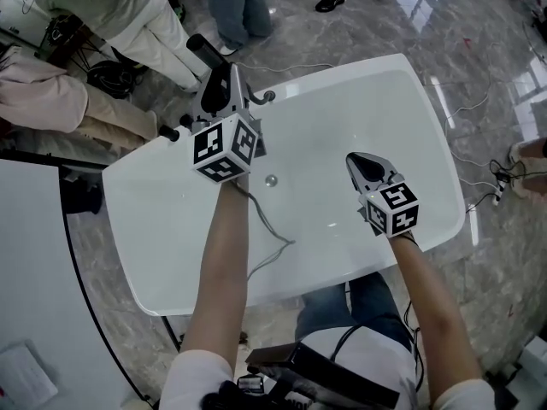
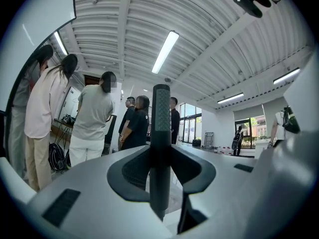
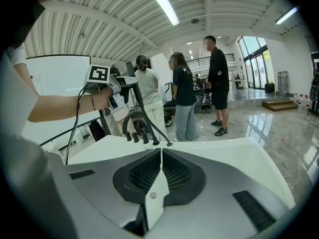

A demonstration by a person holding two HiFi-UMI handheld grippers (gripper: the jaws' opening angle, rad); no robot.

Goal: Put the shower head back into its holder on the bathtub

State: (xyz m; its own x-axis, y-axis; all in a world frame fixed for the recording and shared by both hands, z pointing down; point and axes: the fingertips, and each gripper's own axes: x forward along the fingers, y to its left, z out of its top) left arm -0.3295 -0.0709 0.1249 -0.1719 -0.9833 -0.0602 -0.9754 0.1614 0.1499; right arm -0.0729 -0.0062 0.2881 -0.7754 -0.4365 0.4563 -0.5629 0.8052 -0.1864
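Note:
The white bathtub fills the middle of the head view. My left gripper is shut on the black shower head's handle, which stands upright between the jaws, over the tub's far left rim. The shower head sticks out past the gripper, above the dark faucet fittings. Its grey hose trails down into the tub. My right gripper hovers over the tub's right half, jaws shut with nothing in them. I cannot pick out the holder itself.
Several people stand beyond the tub's far rim. A round drain sits in the tub floor. Cables lie on the marble floor at the right. A white panel stands to the left.

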